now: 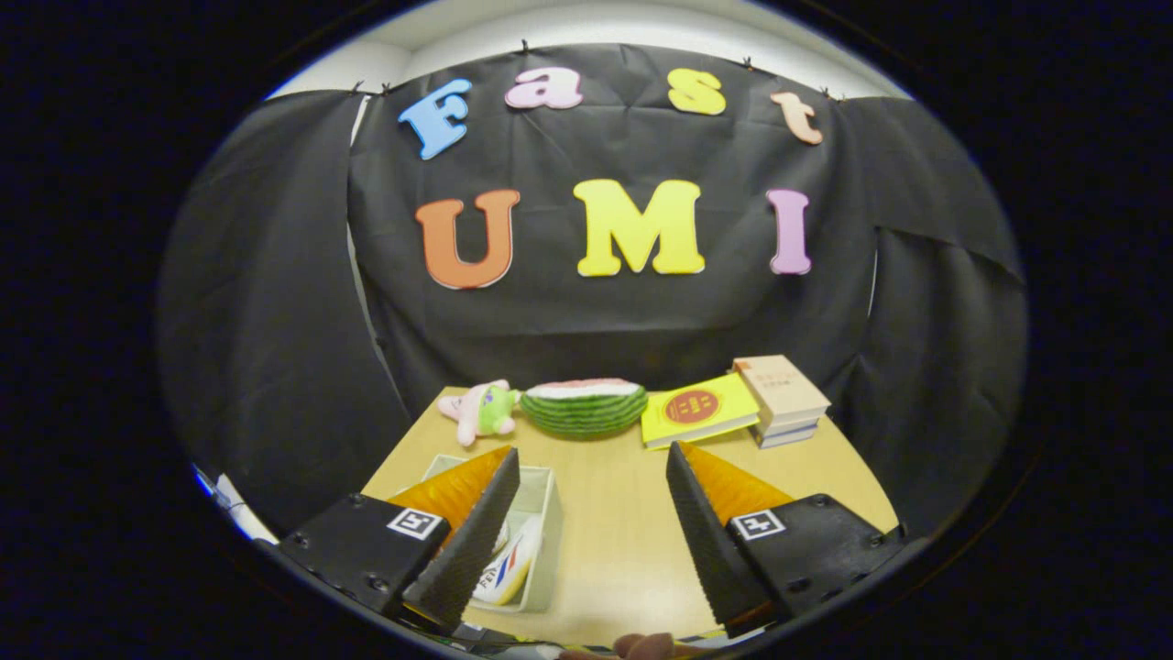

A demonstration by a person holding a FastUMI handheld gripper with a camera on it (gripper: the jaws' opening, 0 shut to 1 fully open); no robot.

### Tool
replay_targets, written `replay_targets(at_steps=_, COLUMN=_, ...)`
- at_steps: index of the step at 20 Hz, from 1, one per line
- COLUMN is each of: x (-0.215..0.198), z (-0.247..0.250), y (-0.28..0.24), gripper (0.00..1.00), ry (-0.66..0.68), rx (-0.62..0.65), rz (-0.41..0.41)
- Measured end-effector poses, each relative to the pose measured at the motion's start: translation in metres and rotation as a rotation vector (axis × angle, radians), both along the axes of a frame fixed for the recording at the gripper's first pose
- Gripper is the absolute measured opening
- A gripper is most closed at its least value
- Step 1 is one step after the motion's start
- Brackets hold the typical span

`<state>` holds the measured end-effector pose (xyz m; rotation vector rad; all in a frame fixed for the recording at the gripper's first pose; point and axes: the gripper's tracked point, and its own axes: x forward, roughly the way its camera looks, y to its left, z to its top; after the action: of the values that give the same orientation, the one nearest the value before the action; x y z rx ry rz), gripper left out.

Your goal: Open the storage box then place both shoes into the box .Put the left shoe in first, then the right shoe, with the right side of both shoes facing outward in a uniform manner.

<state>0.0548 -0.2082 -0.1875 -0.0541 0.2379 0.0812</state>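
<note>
My gripper (pixel 593 463) hangs above the wooden table (pixel 623 541), open, with nothing between its fingers. A pale translucent storage box (pixel 548 513) lies on the table under and just right of the left finger (pixel 476 532). Its top shows no lid. Inside it I see part of a white shoe (pixel 513 564) with red and blue stripes. The left finger hides most of the box and the shoe. The right finger (pixel 710 527) stands over bare table.
Along the table's far edge lie a pink and green plush toy (pixel 478 410), a watermelon-slice cushion (pixel 585 407), a yellow book (pixel 698 409) and a stack of books (pixel 782 399). Black cloth walls close in the table behind and at both sides.
</note>
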Motion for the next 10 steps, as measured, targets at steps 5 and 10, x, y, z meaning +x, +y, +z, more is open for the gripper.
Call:
replay_targets(at_steps=5, x=-0.025, z=0.023, y=-0.025, gripper=1.00, ry=-0.128, rx=0.035, rz=-0.056)
replay_targets(at_steps=10, x=-0.040, z=0.023, y=-0.040, gripper=1.00, ry=-0.181, rx=0.048, rz=-0.079)
